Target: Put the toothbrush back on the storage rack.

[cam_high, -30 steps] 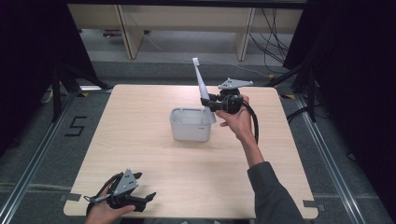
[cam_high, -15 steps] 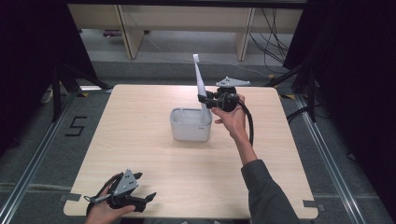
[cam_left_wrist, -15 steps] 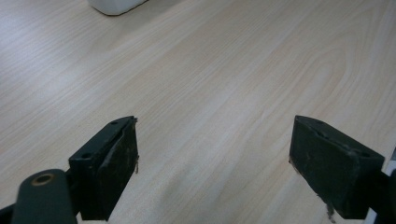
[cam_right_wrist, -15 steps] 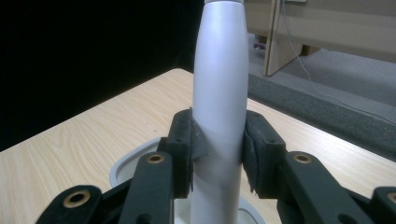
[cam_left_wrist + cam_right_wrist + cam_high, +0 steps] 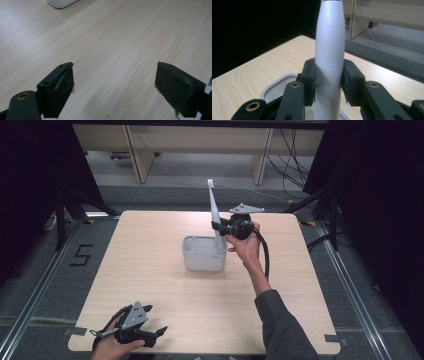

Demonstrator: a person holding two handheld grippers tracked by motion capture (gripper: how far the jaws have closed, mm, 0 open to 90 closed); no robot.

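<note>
Left gripper [image 5: 159, 332]: rests at the table's [image 5: 150, 270] near left corner, jaws spread wide with only bare wood between them.
Container [image 5: 204, 254]: white, rounded, open-topped, at the table's middle.
Toothbrush [image 5: 215, 209]: white electric, upright, lower end in the container's right part.
Right gripper [image 5: 216, 226]: jaws clamped on the toothbrush handle, just above the rim.

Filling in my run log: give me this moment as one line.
right gripper: shut on toothbrush | toothbrush: upright, lower end in white container | left gripper: open, nothing between its jaws, near table edge
</note>
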